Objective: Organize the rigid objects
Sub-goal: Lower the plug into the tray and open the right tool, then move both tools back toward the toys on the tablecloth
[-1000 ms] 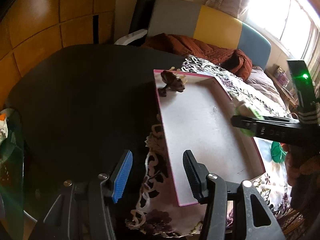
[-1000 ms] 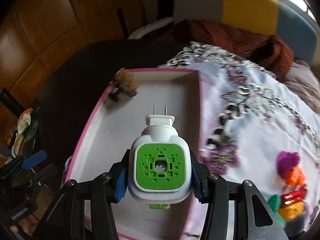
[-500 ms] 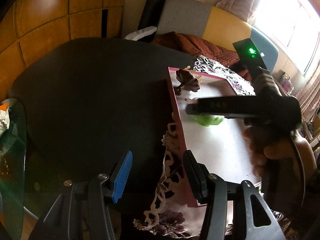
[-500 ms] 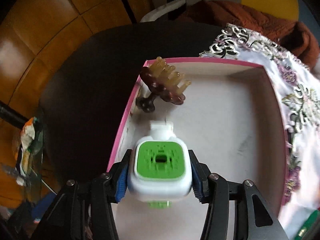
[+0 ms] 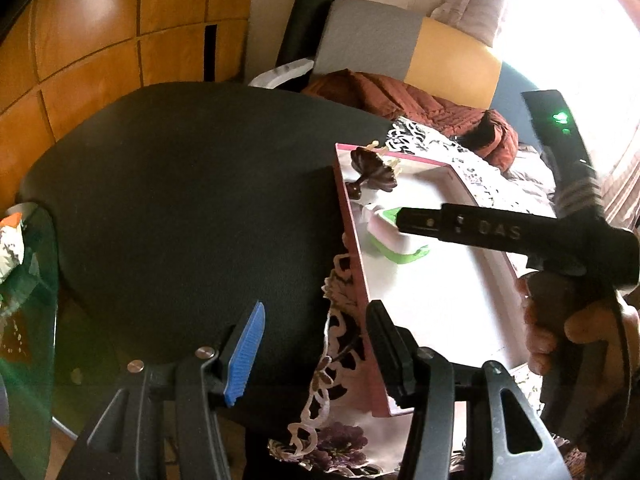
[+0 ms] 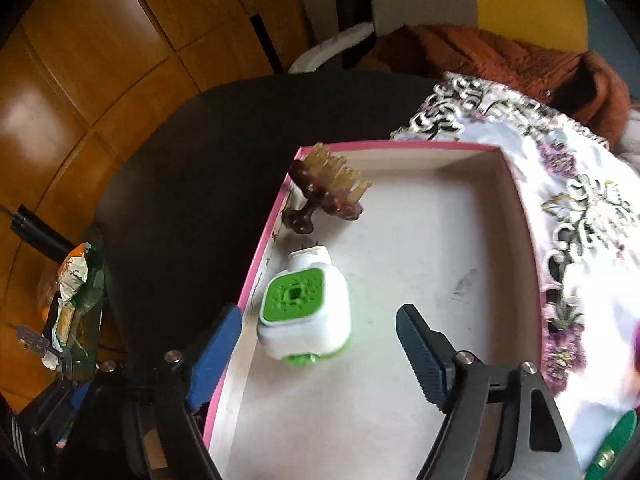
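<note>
Dark round worktop (image 5: 180, 200), lace cloth (image 6: 580, 200) over its right part. Your right gripper (image 6: 320, 344) has fingers wide, nothing held; left gripper (image 5: 316, 344) also wide, idle. Plug-in unit (image 6: 306, 308) lies in pink-rimmed box (image 6: 400, 145), close beside the left wall. Risk: withdrawing low, a finger clips it or knocks the brown brush (image 6: 328, 196) beyond.

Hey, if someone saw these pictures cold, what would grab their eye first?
Probably the white and green plug-in device, lying in the pink-rimmed box between the open right gripper's fingers. Next, the brown scalp brush in the box's far left corner, and the floral lace cloth to the right.
</note>
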A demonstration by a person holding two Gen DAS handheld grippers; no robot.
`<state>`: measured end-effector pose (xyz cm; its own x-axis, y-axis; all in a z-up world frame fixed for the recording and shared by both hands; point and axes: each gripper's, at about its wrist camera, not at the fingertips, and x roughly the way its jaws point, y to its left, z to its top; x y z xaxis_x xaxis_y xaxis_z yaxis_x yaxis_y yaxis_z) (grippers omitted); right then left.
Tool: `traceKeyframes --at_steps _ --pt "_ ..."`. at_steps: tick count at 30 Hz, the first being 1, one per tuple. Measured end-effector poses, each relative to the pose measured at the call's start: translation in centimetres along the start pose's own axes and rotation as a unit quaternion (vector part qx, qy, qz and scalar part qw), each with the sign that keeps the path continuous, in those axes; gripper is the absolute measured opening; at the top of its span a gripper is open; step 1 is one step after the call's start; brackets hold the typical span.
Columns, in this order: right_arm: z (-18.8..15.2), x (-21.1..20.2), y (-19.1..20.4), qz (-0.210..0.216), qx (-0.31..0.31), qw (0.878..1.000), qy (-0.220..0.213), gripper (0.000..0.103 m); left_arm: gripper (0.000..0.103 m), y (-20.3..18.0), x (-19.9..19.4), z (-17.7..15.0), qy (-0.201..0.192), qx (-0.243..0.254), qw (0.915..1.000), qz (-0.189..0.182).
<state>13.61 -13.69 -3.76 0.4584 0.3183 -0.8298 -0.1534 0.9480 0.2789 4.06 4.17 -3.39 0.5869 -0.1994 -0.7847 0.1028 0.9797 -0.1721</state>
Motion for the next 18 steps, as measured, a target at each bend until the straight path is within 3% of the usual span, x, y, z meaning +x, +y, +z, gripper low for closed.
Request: traceKeyframes --at_steps 18 --pt "-3.3 -8.9 -4.5 -0.088 -0.027 0.992 -0.092 0.086 0.053 -4.1 -1.0 0.3 -0.007 0.051 0.9985 -0.016"
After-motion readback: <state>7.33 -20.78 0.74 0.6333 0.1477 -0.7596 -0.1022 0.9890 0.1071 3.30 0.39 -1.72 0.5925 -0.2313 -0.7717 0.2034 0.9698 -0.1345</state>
